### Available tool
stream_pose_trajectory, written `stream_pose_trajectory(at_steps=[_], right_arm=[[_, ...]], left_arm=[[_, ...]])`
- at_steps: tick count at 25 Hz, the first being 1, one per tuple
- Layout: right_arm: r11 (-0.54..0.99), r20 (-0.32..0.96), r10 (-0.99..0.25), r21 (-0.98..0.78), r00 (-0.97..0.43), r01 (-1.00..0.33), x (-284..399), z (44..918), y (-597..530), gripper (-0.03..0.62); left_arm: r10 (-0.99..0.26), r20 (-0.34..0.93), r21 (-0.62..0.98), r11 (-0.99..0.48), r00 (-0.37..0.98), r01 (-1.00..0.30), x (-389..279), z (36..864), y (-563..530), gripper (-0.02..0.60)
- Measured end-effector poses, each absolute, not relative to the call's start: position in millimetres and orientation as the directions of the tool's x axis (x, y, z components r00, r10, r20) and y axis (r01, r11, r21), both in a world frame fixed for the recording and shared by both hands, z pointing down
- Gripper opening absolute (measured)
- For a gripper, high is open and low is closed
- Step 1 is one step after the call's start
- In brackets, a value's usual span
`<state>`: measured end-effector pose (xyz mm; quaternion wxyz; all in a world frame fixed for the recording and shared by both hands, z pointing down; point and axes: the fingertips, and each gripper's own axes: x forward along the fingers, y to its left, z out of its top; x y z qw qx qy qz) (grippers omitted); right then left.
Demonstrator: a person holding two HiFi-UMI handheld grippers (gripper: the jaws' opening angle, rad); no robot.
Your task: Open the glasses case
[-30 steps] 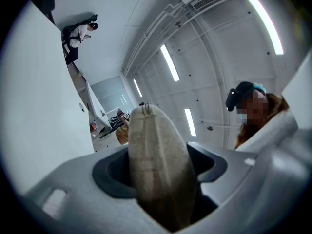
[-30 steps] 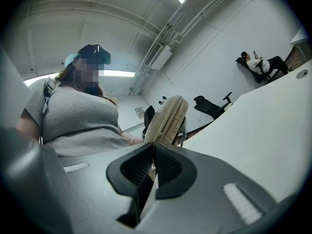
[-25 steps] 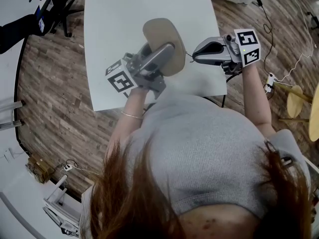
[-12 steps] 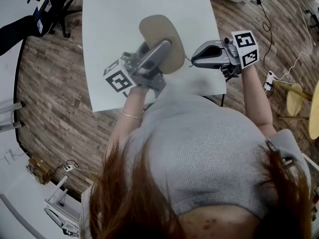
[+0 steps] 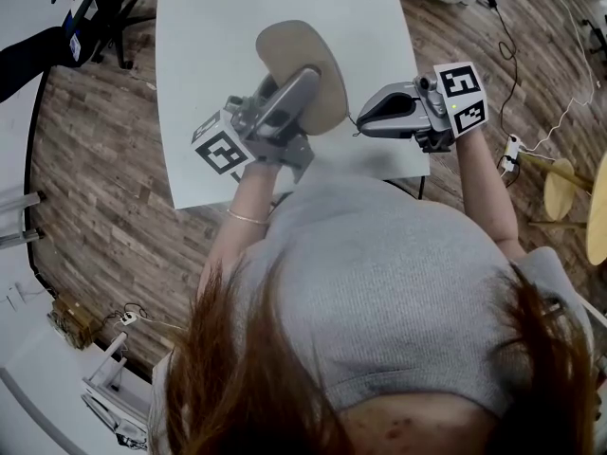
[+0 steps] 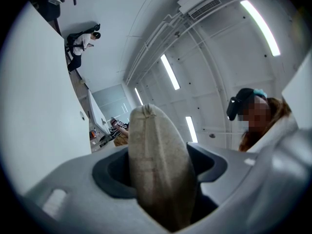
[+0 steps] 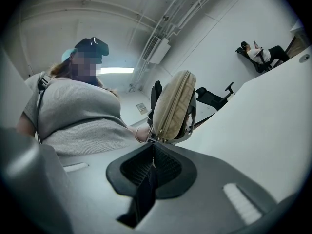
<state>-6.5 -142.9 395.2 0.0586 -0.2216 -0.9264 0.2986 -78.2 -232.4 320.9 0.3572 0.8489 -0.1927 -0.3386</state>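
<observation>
In the head view, we hold the beige glasses case (image 5: 285, 50) in our left gripper (image 5: 302, 85) over the white table (image 5: 218, 36). Our right gripper (image 5: 358, 127) meets the case's near edge. In the left gripper view, the jaws stand wide, clamping the case's flat sides. In the right gripper view, the jaws are pressed together, pinching the zipper pull (image 7: 152, 136) at the case's end.

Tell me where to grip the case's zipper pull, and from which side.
Pinch the thin pull at the case's end, coming from the person's right, in line with the zipper. The left gripper clamps the case edge-on, so the pull faces the right gripper, which is shut on it.
</observation>
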Motion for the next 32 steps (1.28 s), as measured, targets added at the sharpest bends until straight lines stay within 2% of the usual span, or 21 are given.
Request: stream_pose_trajectory(at_steps=[23, 32], right_arm=[[0.634, -0.191, 0.339, -0.677, -0.921, 0.374, -26.7, 395.8, -126.4, 0.009], [0.595, -0.2, 0.359, -0.703, -0.912, 0.388, -40.8, 398.4, -120.1, 0.011]], left_arm=[[-0.577, -0.461, 0.741, -0.668, 0.674, -0.065, -73.2, 315.3, -240.5, 0.322], [-0.576, -0.46, 0.743, -0.667, 0.675, -0.062, -70.5, 314.9, -241.4, 0.323]])
